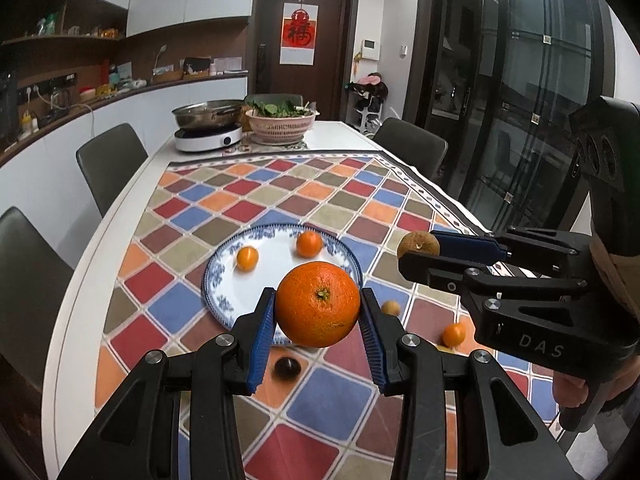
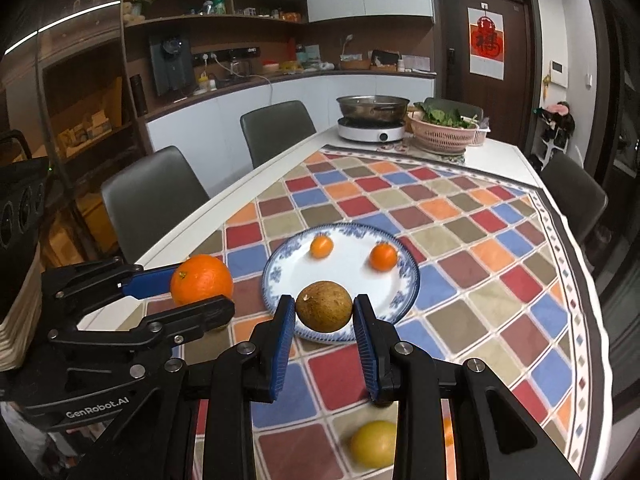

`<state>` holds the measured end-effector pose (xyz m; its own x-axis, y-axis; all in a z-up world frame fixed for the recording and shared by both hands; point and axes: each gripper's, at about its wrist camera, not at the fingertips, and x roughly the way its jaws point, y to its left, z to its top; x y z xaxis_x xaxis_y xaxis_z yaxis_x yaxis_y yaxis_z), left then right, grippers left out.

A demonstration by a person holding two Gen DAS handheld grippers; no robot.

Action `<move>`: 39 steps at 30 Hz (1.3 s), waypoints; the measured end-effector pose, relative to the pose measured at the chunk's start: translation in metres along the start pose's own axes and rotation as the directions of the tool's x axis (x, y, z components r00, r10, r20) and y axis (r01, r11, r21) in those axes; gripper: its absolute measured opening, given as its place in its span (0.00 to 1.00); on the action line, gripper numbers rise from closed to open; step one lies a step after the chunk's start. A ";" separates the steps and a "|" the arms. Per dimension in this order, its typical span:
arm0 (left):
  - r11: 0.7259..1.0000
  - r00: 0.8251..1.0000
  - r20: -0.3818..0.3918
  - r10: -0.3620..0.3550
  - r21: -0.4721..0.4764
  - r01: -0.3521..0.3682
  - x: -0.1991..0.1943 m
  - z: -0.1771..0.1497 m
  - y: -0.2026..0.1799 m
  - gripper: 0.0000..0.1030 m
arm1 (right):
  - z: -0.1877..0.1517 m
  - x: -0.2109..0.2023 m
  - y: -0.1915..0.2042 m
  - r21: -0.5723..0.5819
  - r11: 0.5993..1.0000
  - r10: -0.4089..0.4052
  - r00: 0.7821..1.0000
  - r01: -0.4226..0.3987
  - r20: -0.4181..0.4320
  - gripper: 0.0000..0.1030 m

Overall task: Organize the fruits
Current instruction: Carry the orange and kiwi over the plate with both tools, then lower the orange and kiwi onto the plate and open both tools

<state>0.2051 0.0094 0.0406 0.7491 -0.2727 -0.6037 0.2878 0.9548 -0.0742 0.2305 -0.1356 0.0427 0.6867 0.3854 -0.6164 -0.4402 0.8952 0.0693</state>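
Observation:
My left gripper point(image 1: 318, 306) is shut on a large orange point(image 1: 318, 304) and holds it above the near rim of a blue-and-white plate point(image 1: 236, 280). My right gripper point(image 2: 324, 309) is shut on a brown round fruit point(image 2: 324, 306) above the same plate point(image 2: 288, 268). Two small tangerines point(image 1: 309, 243) point(image 1: 247, 258) lie on the plate. In the right wrist view the left gripper with the orange point(image 2: 201, 279) is at the left. In the left wrist view the right gripper with the brown fruit point(image 1: 418, 243) is at the right.
Loose fruit lies on the checked tablecloth: a dark fruit point(image 1: 287, 368), a small tangerine point(image 1: 454, 334), a small tan fruit point(image 1: 390, 308), a yellow fruit point(image 2: 373, 443). A pot on a cooker point(image 1: 208, 128) and a pink basket of greens point(image 1: 280, 122) stand at the far end. Chairs surround the table.

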 end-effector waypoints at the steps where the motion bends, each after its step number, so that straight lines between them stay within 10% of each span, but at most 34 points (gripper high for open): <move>1: 1.000 1.000 0.001 -0.001 0.004 0.001 0.002 0.003 0.000 0.39 | 0.004 0.000 -0.003 0.000 1.000 -0.003 1.000 0.003 0.006 0.30; 24: 0.999 0.991 -0.124 -0.040 -0.001 0.040 0.119 0.053 0.045 0.39 | 0.045 0.097 -0.052 0.033 0.999 -0.033 0.991 0.037 -0.127 0.30; 39: 0.997 0.950 -0.302 -0.075 -0.037 0.067 0.213 0.059 0.067 0.39 | 0.039 0.177 -0.073 0.038 0.999 -0.003 0.945 0.016 -0.326 0.30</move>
<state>0.4191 0.0079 -0.0465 0.5101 -0.2952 -0.8079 0.3150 0.9381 -0.1439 0.4067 -0.1238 -0.0414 0.4621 0.2887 -0.8385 -0.4064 0.9093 0.0892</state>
